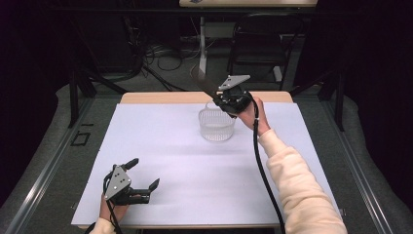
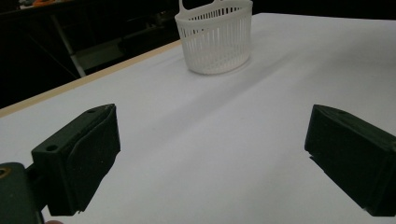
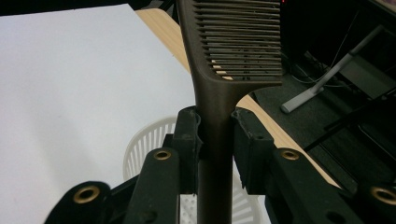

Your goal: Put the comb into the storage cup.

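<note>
Left gripper (image 1: 141,175) rests low with jaws wide apart; right gripper (image 3: 215,128), raised, has jaws clamped together.

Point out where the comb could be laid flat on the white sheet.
Bare sheet spreads between the basket and the left tongs, and again right of the basket. It is crowded only at the basket, where the right tongs hold the comb.

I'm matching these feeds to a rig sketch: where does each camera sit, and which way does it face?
High view: above the person's side, looking forward and down on the white-covered table; both forearms, left gripper, right gripper.
Left gripper view: low between open jaws, facing the white slotted plastic basket.
Right gripper view: along jaws clamping the brown plastic comb, basket below.
All share the basket.
</note>
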Demonstrator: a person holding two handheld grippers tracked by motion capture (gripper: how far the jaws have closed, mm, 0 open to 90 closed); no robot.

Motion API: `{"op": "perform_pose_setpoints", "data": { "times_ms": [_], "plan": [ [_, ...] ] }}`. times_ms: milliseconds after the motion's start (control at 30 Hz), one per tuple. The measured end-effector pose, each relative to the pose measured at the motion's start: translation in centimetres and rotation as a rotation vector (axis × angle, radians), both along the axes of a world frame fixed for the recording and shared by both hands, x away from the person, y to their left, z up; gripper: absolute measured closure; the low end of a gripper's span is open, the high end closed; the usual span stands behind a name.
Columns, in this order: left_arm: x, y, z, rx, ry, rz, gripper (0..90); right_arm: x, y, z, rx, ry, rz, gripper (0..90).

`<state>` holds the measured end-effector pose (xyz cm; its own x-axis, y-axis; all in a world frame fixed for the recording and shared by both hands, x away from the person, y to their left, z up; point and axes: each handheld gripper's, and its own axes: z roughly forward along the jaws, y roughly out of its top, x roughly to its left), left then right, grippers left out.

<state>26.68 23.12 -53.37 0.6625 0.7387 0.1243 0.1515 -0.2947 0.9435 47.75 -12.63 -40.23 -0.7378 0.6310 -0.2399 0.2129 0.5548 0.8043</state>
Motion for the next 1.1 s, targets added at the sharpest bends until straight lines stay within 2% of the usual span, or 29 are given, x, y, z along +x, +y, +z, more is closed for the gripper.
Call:
{"op": "perform_pose_setpoints", "data": {
  "times_ms": [233, 900, 1100],
  "plan": [
    [0.0, 0.0, 0.0, -0.001, 0.0, 0.002, 3.4, 0.0, 0.5, -0.3, 0.02, -0.003, 0.005, 72.4],
    [0.0, 0.0, 0.0, -0.001, 0.001, 0.002, 3.4, 0.1, 1.1, -1.2, 0.032, -0.041, 0.019, 72.4],
    [0.0, 0.1, 0.0, -0.001, 0.001, 0.003, 3.5, 0.2, 1.2, -1.4, 0.025, -0.039, 0.018, 72.4]
  ]
}}
